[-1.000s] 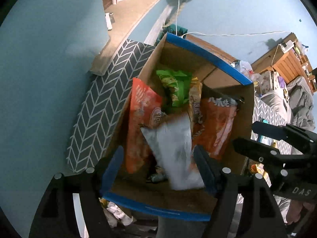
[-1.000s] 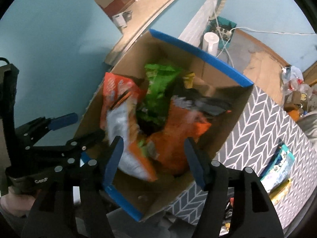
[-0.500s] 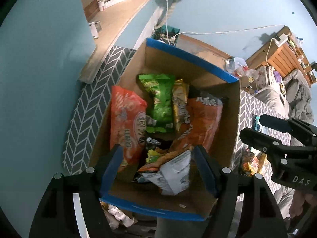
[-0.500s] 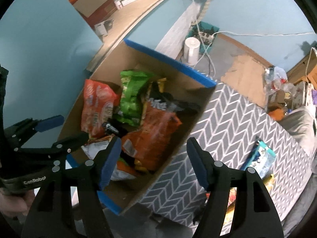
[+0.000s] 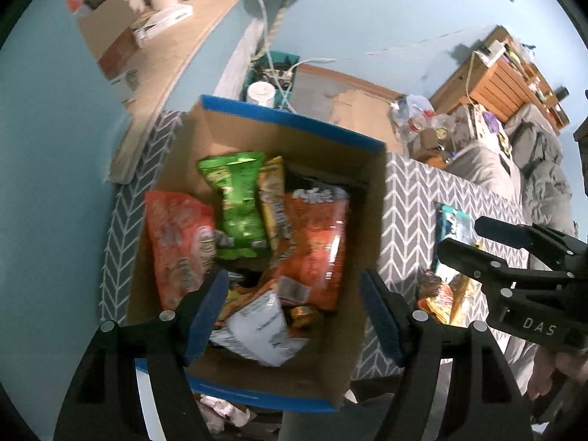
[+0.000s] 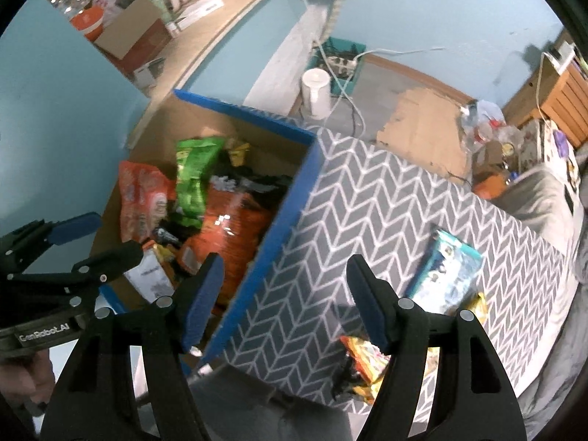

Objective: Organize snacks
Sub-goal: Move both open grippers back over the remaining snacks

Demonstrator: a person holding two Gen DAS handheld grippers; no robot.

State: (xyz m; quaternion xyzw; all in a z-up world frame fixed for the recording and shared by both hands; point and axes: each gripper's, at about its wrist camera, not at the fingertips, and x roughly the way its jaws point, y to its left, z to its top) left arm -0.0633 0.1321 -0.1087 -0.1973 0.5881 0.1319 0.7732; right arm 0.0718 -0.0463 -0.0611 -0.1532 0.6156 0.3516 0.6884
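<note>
A cardboard box with a blue rim (image 5: 294,119) (image 6: 242,110) holds several snack bags: a red-orange bag (image 5: 176,242), a green bag (image 5: 239,205), a big orange bag (image 5: 316,242) and a silver-white bag (image 5: 257,334). My left gripper (image 5: 294,316) is open and empty above the box's near end. My right gripper (image 6: 284,301) is open and empty over the grey chevron surface (image 6: 367,220), just right of the box. A teal packet (image 6: 444,272) and a yellow-orange packet (image 6: 364,364) lie on that surface.
A wooden counter (image 6: 205,33) with boxes and cups runs behind the box. A white cup (image 6: 316,88) and a teal bin with cables (image 6: 341,62) stand on the floor. A wooden shelf (image 5: 507,73) and grey bedding (image 5: 533,169) are at the right.
The silver-white bag left my left gripper and now lies in the box. Both grippers have pulled back and swung right; the right one now hangs over the chevron surface.
</note>
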